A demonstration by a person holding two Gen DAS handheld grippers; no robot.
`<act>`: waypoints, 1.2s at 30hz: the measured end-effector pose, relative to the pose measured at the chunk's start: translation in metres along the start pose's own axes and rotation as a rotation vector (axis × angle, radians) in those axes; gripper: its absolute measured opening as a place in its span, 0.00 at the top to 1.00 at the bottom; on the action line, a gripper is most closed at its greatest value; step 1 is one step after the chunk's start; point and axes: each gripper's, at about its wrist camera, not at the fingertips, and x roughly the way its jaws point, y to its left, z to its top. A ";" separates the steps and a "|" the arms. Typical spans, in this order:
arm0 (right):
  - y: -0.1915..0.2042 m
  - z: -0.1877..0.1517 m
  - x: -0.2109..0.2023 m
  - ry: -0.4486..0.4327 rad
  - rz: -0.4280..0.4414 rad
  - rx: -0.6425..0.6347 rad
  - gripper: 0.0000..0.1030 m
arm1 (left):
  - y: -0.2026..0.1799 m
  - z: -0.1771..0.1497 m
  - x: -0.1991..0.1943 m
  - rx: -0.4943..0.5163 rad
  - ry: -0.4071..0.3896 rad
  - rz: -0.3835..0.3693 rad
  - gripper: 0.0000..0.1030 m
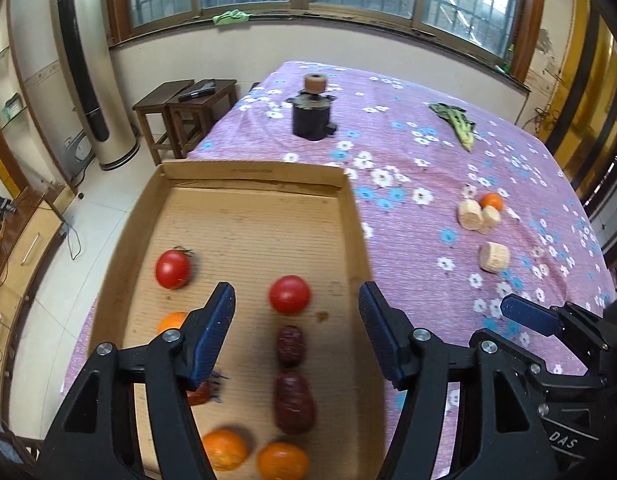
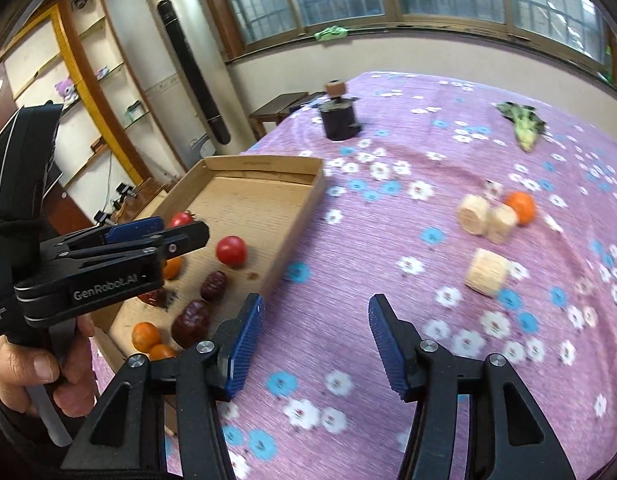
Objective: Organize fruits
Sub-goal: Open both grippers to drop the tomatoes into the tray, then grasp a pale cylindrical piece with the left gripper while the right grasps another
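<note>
Left gripper (image 1: 296, 336) jaws wide, empty, over cardboard tray (image 1: 264, 172) (long axis runs away from camera): tomatoes (image 1: 289, 294), dates (image 1: 294, 402) lengthwise, oranges (image 1: 282, 460). Right gripper (image 2: 315, 340) half-open, empty, over bare cloth; stray orange (image 2: 520, 207) far right.

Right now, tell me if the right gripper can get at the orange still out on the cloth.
Probably yes: the right gripper is open and empty, over bare cloth. The orange touches a corn piece, so come from its free right side.
</note>
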 end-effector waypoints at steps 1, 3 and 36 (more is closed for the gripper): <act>-0.004 -0.002 -0.002 -0.001 -0.006 0.006 0.46 | -0.003 -0.001 -0.001 0.004 -0.002 -0.005 0.38; -0.014 -0.007 -0.007 -0.002 -0.019 0.022 0.45 | -0.012 -0.002 -0.002 0.014 -0.001 -0.015 0.38; -0.150 0.053 0.026 0.009 -0.105 0.158 0.54 | -0.171 0.002 0.072 0.134 0.128 -0.241 0.39</act>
